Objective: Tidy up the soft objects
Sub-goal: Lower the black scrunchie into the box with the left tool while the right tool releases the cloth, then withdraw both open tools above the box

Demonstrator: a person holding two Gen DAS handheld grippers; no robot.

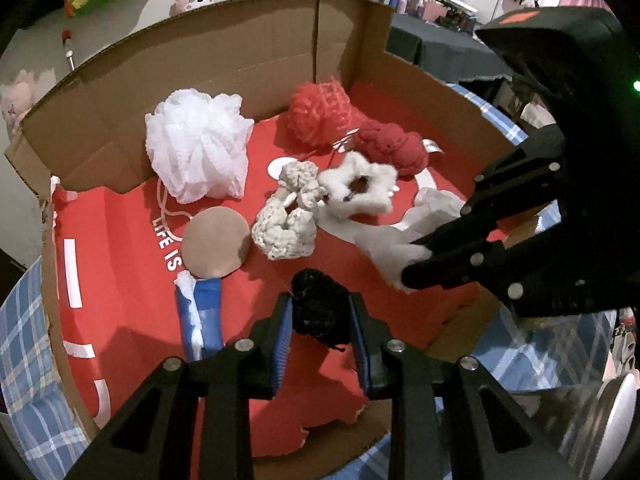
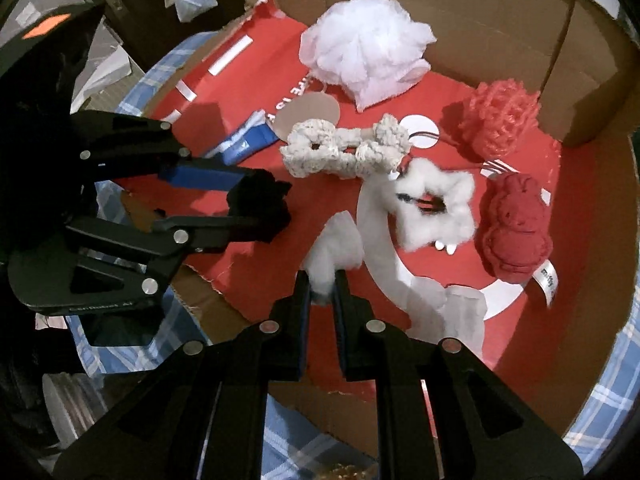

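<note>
Cluttered room behind w/ shelves of small items; work surface is a red printed sheet [image 1: 132,320] lining a shallow cardboard box [image 1: 248,44] on blue plaid cloth [image 1: 24,344].

Left wrist view: left gripper [image 1: 320,316] is clenched on a black fuzzy scrunchie [image 1: 318,312], pinched between the blue pads and held just above the sheet at the box's near edge, prob. so it can be carried clear of the pile. It's bunched up, so no clear long axis. Right gripper [image 1: 416,264] comes in from the right, jaws closed on a white soft piece [image 1: 390,244] that trails back toward the box centre. Already lying in the box: white mesh pouf [image 1: 200,148], red knit ball [image 1: 320,116], red plush [image 1: 394,148], cream crochet piece [image 1: 290,216], white fluffy scrunchie [image 1: 358,188], tan round pad [image 1: 218,242], blue-white strip [image 1: 202,316].

Right wrist view: right gripper [image 2: 322,284] squeezes one end of the white soft piece [image 2: 338,240]; grip at the end looks meant for lifting or dragging it. Its long axis runs away from the jaws, free end pointing toward the box middle. Cream crochet piece [image 2: 346,150] lies w/ long axis left-right across the view. Left gripper [image 2: 260,206] at left, grasping the black scrunchie [image 2: 260,200].
</note>
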